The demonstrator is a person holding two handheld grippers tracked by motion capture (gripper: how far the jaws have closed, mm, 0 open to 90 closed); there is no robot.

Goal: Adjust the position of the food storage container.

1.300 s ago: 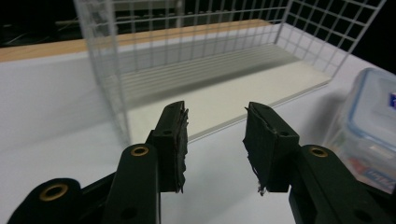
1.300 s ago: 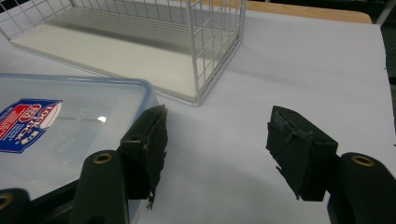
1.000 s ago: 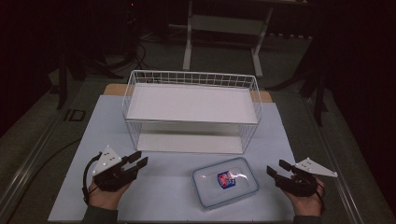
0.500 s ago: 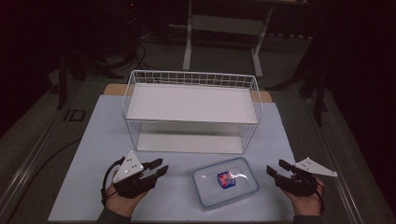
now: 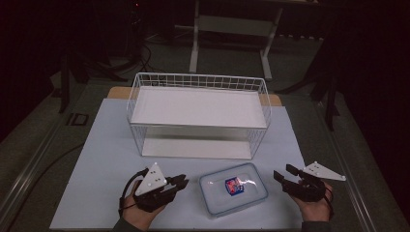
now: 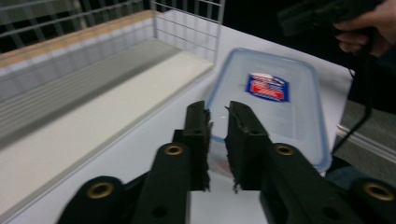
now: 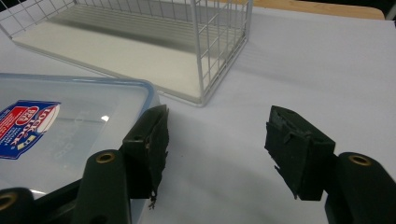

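Left gripper [image 5: 178,183] has shifted right along near table edge, now just beside clear rectangular plastic container with blue-rimmed lid, red-blue label [image 5: 234,188]; likely approach to grasp. Jaws narrow, nothing between. Right gripper [image 5: 283,175] unmoved, jaws wide, empty. Left gripper view shows slim jaw gap. White wire basket [image 5: 198,83] behind, empty.

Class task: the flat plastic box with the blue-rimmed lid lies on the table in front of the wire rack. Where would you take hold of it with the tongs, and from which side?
Probably by its short ends. The box lies flat and low, too broad across the lid for one pair, so each end rim is the graspable part. The left tongs would come in from its left end, the right tongs, now open, from its right, pinching the lid's blue edge.
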